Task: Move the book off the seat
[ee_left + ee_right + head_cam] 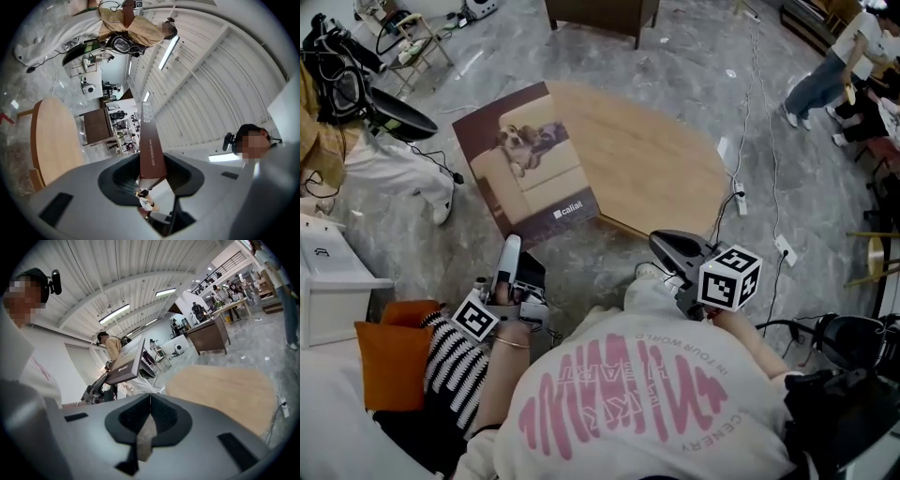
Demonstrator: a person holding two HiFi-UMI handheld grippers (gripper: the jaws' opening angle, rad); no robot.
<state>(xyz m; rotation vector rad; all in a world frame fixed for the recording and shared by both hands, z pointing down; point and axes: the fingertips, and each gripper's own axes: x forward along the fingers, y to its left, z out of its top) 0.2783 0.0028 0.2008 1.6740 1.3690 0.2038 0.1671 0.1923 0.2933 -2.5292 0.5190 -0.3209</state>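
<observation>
**Asker:** What is your left claw doing?

**Me:** My left claw (512, 251) is pinching the book (530, 159) by its lower edge. In the left gripper view the book stands edge-on between the two pads, and both press against it.

**Asker:** Where is the book from that claw?

**Me:** It rises up and forward from the claw, held in the air and tilted. Its cover faces me and shows a dog lying on a pale sofa. Beyond the book, ahead of both claws, is a round wooden table (656, 164). From my head view, the book's far side overlaps the table's near edge.

**Asker:** And your right claw?

**Me:** My right claw (667, 246) is pressed together with nothing in it. It is off to the right of the book and does not touch it.

**Asker:** What is near the left claw?

**Me:** An orange cushion (394, 361) and a striped cushion (455, 370) lie behind it and to its left, close to my body.
</observation>
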